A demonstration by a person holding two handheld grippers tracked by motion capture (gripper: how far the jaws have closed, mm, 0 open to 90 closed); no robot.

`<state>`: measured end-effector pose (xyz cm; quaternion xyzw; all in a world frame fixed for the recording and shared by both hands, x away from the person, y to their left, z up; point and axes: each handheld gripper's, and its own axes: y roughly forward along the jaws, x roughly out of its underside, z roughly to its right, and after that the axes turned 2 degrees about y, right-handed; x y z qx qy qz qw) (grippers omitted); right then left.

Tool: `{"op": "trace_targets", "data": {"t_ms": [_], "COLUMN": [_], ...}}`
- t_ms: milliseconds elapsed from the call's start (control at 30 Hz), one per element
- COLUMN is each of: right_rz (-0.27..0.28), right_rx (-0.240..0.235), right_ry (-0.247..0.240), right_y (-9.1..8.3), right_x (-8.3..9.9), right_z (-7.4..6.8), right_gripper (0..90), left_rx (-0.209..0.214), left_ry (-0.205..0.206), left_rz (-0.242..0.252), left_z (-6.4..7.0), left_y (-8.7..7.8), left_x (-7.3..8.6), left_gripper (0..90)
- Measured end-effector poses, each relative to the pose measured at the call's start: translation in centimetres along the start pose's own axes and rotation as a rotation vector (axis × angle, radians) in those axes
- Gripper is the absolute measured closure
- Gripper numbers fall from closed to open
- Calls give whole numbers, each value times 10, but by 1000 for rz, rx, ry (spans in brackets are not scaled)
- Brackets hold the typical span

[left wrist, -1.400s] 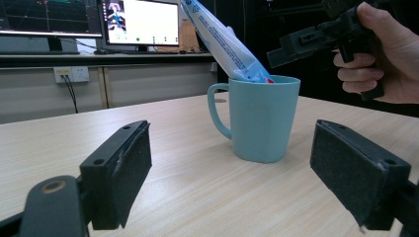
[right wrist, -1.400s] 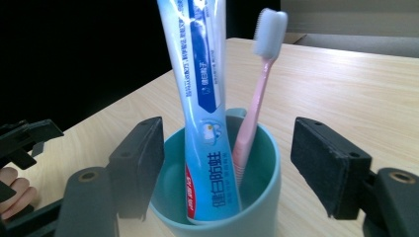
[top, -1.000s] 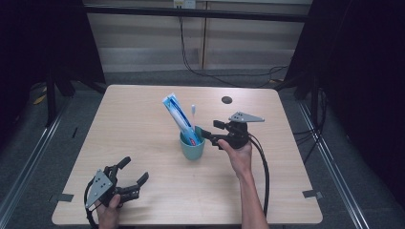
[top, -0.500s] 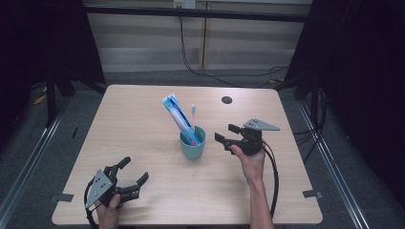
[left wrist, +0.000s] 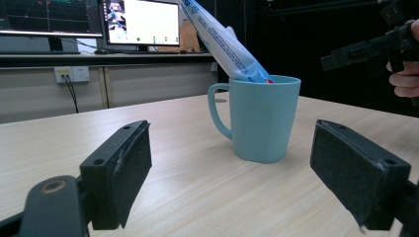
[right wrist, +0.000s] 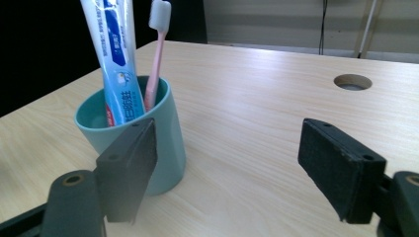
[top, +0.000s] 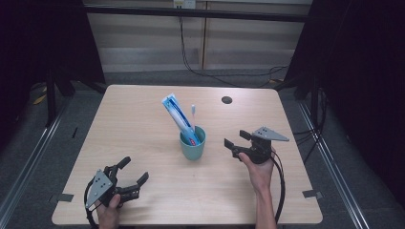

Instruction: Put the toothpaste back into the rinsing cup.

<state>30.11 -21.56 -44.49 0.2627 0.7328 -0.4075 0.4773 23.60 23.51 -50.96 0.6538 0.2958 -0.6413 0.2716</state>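
Nearest the person, at about seven o'clock on the table (top: 143, 119), the left gripper (top: 128, 180) rests low with its jaws spread and nothing between them. At four o'clock the right gripper (top: 235, 139) is held just off the wood, jaws likewise wide apart and empty, pointing toward the mug (top: 193, 145). The teal mug stands upright near the centre — inside it a blue-and-white toothpaste tube (top: 178, 117) leans toward eleven o'clock, and a pink toothbrush (top: 193, 116) stands bristles up. Farther off, at one o'clock, lies a round cable hole (top: 227, 99).
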Motion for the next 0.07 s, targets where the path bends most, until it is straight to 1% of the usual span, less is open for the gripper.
{"op": "trace_targets", "data": {"t_ms": [33, 67], "right_rz": [1, 6], "right_rx": [1, 14], "right_ry": [0, 1], "right_y": [-1, -2], "right_x": [1, 3], "right_z": [0, 1], "right_gripper": [218, 215], "left_rx": [-1, -1], "left_ry": [0, 0], "left_rz": [-1, 0], "left_z": [0, 0], "left_y": [0, 0], "left_x": [0, 0], "left_gripper": [160, 160]}}
